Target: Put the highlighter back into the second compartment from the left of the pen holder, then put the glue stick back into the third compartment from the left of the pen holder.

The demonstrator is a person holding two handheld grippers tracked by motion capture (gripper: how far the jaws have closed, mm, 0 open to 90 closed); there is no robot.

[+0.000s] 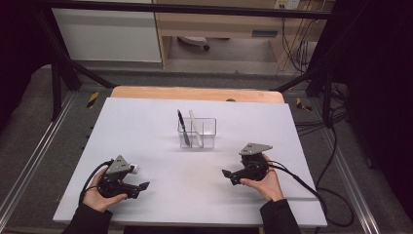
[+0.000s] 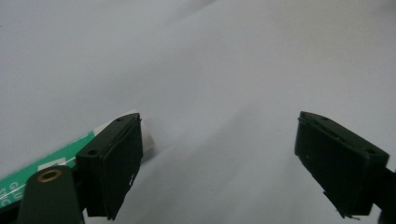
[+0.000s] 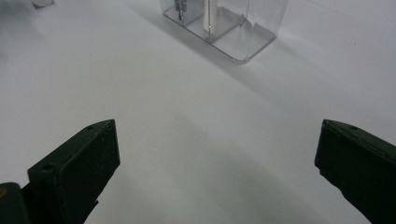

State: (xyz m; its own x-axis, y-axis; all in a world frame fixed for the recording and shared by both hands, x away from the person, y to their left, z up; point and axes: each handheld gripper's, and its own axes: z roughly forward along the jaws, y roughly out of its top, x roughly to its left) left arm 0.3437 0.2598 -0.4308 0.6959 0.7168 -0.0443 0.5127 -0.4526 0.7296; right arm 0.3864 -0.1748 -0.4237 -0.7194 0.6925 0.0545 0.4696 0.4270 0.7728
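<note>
A clear plastic organiser (image 1: 206,130) with compartments stands at the middle of the white board (image 1: 146,126). A black pen (image 1: 182,126) and a white stick (image 1: 194,126) lean in its left part. My left gripper (image 1: 141,186) rests at the front left, open, with nothing between its jaws (image 2: 217,163). A flat green and white item (image 2: 65,156) lies just outside its left jaw; its white end (image 1: 135,168) pokes out beside the gripper. My right gripper (image 1: 228,174) is at the front right, open and empty (image 3: 217,172), pointing left, with the organiser (image 3: 243,28) ahead of it.
The white board lies on a wooden table (image 1: 195,92) inside a black metal frame (image 1: 63,73). Cables (image 1: 311,190) trail off the right edge from the right gripper. A bare stretch of board separates the two hands.
</note>
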